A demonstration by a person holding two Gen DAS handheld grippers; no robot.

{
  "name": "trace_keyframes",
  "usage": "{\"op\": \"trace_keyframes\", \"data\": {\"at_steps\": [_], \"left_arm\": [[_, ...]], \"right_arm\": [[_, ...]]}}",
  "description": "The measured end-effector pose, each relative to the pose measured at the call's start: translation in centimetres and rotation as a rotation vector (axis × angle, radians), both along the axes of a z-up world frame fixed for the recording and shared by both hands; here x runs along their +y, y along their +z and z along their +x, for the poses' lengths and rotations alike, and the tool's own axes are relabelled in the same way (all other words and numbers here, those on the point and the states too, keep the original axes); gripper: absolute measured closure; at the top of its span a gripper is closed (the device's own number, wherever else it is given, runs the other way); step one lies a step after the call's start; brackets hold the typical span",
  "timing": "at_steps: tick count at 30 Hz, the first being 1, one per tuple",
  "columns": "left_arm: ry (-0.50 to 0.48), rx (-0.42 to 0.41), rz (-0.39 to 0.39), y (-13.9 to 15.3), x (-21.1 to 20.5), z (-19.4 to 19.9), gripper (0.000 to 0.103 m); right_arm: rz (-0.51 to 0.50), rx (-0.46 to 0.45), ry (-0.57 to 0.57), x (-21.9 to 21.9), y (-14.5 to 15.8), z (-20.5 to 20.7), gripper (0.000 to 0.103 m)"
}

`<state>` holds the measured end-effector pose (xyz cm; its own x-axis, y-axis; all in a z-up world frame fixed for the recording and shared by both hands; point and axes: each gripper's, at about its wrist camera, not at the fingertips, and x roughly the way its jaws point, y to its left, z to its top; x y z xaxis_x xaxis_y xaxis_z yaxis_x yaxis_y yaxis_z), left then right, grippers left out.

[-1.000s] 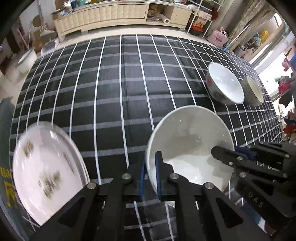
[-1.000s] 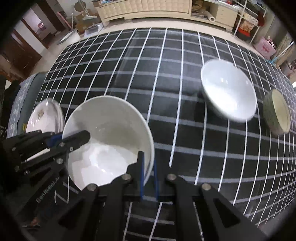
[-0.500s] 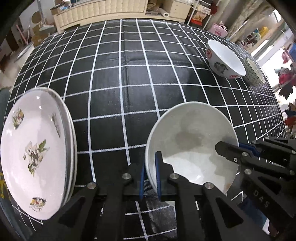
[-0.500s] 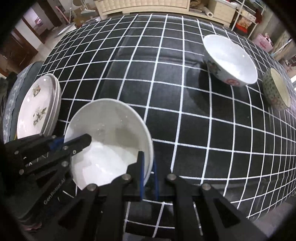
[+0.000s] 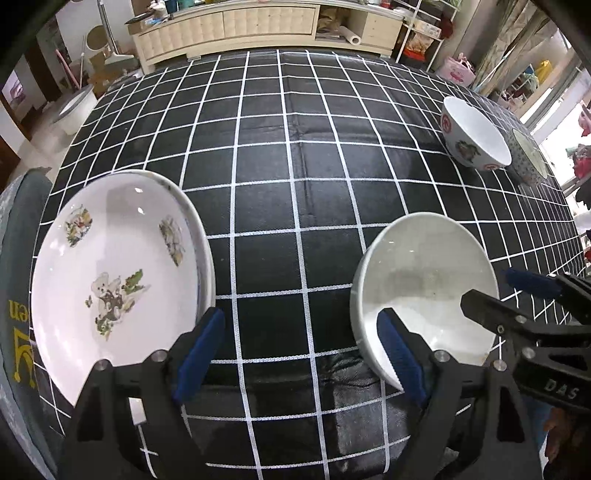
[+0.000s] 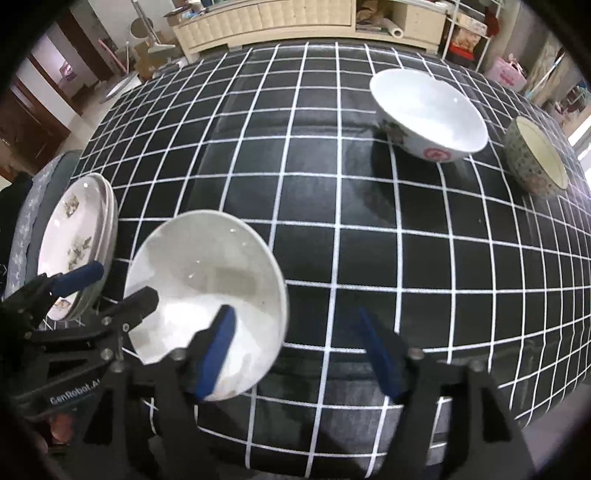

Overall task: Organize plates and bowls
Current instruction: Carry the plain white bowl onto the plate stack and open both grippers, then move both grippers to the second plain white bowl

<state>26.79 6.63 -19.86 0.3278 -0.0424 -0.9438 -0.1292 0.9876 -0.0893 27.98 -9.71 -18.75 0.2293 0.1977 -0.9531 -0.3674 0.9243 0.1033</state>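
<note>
A plain white bowl point(image 5: 424, 291) point(image 6: 207, 291) sits on the black checked tablecloth point(image 5: 295, 177) near its front edge. My left gripper point(image 5: 301, 354) point(image 6: 110, 291) straddles the bowl's left rim; its jaws are opening and no pad presses on the rim. My right gripper point(image 6: 297, 350) point(image 5: 506, 291) straddles the bowl's right rim the same way, jaws opening, one finger over the inside. A stack of flower-printed plates point(image 5: 110, 273) point(image 6: 77, 236) lies just left of the bowl.
A white bowl with red marks point(image 5: 476, 140) point(image 6: 428, 110) and a speckled bowl point(image 5: 528, 158) point(image 6: 535, 158) stand side by side at the far right. A grey cushion point(image 5: 14, 295) borders the table's left edge. A cream cabinet point(image 5: 258, 22) stands beyond the table.
Both grippers were shut on the white bowl's rim and now stand wide apart off it. The bowl came down closer to the cloth, and the plates show more fully at left.
</note>
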Motion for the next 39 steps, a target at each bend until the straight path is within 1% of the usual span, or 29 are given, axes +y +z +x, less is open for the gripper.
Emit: {"op": "trace_keyframes", "data": {"at_steps": [1,3,6,8,10,12,15,19,22,25,29,32,36,38,39], "left_arm": [[-0.005,0.000,0.005,0.2,0.0,-0.1,0.017],[-0.014,-0.005,0.010,0.7,-0.4,0.1,0.014],[-0.024,-0.016,0.019,1.9,-0.8,-0.1,0.014],[-0.029,-0.024,0.029,2.4,-1.5,0.6,0.012],[-0.031,-0.036,0.040,3.0,-2.2,1.3,0.005],[-0.033,-0.047,0.041,3.6,-2.4,1.8,0.000],[-0.057,-0.064,0.028,4.6,-3.2,2.8,0.000],[-0.090,-0.080,0.040,5.8,-4.8,4.8,0.000],[-0.104,-0.088,0.022,6.5,-5.8,7.2,0.000],[-0.134,-0.088,-0.007,6.8,-7.2,10.3,0.000],[-0.147,-0.092,-0.031,6.9,-8.5,13.9,0.000],[-0.162,-0.097,-0.014,6.6,-9.5,16.4,0.000],[-0.184,-0.085,-0.001,5.3,-10.4,19.4,0.001],[-0.202,-0.081,0.015,4.6,-10.8,20.5,0.009],[-0.209,-0.071,0.031,4.0,-11.1,21.2,0.019]], "right_arm": [[-0.001,-0.006,0.001,-0.1,0.4,0.0,0.014],[0.002,-0.014,0.000,-0.2,1.1,0.2,0.008],[-0.002,-0.035,-0.006,-0.5,2.2,0.6,0.005],[0.003,-0.040,-0.013,-1.1,2.7,0.8,0.003],[0.010,-0.045,-0.026,-1.8,3.2,1.3,0.000],[0.017,-0.056,-0.036,-2.5,3.9,1.8,0.000],[0.021,-0.064,-0.046,-2.9,4.3,2.6,0.000],[0.020,-0.076,-0.063,-4.3,5.1,4.0,0.000],[0.010,-0.090,-0.077,-5.6,5.9,5.7,0.000],[0.016,-0.094,-0.101,-7.2,6.6,7.8,0.000],[0.031,-0.088,-0.132,-8.8,6.8,11.0,0.000],[0.025,-0.085,-0.142,-9.5,6.5,13.3,0.000],[0.014,-0.080,-0.147,-9.7,5.6,15.7,0.002],[0.000,-0.072,-0.145,-9.6,4.7,16.7,0.006],[-0.004,-0.062,-0.145,-9.6,4.2,17.3,0.014]]}}
